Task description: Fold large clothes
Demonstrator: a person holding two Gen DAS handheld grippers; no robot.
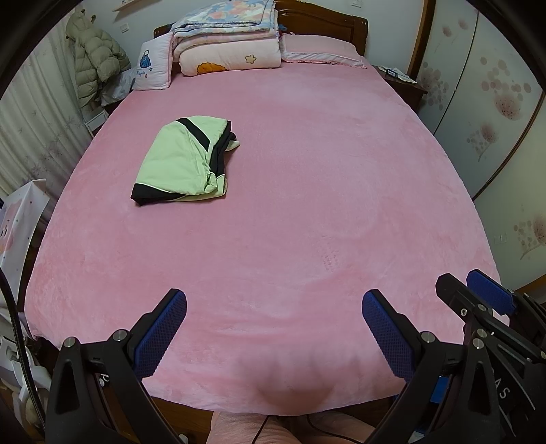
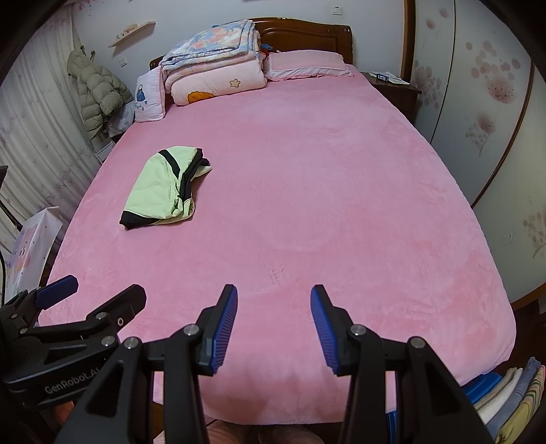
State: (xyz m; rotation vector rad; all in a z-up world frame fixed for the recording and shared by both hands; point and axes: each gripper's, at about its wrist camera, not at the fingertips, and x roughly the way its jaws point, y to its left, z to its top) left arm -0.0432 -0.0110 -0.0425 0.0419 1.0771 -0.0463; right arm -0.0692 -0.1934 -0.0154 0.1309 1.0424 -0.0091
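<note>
One wide bed with a fuzzy pink blanket point(image 1: 307, 205) fills nearly the whole picture, its dark wooden headboard point(image 2: 307, 30) at the top. Pale wardrobe doors with printed blossoms point(image 1: 494, 102) run down the right edge. A stack of folded quilts point(image 1: 225, 41) sits at the upper left of the bed. The folded light-green garment with black bands point(image 1: 181, 160) lies left of centre, well apart from both tools. The left gripper point(image 1: 273, 328) and right gripper point(image 2: 273, 328) hang over the near edge, fingers apart, holding nothing.
</note>
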